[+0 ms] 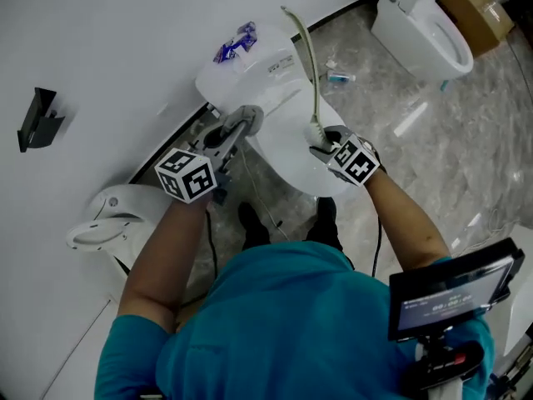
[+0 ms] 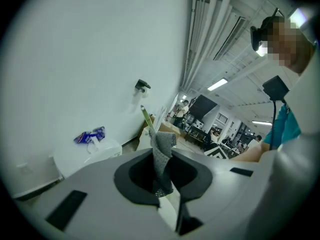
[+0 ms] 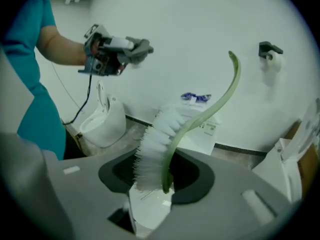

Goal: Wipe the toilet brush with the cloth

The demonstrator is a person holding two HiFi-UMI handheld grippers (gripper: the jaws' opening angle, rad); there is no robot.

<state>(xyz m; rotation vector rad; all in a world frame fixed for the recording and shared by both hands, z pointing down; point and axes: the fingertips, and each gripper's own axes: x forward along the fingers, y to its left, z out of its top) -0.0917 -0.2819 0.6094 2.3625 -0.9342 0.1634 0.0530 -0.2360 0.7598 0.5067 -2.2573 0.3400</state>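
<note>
Head view: we stand over white toilet [image 1: 279,136]. Our right gripper [image 1: 321,146] clamps toilet brush [image 1: 313,65] at bristle end above toilet's right edge, green handle arcing up toward tank [image 1: 250,73]. Our left gripper [image 1: 240,126] pinches grey cloth [image 2: 162,156] near brush, not touching.

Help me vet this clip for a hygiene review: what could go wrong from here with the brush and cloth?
1. The right gripper clamps the toilet brush low, at its bristles, so the long thin handle stands free and might swing or slip out over the toilet.
2. The left gripper pinches the cloth with only a small fold showing; wiping could tug it loose.
</note>
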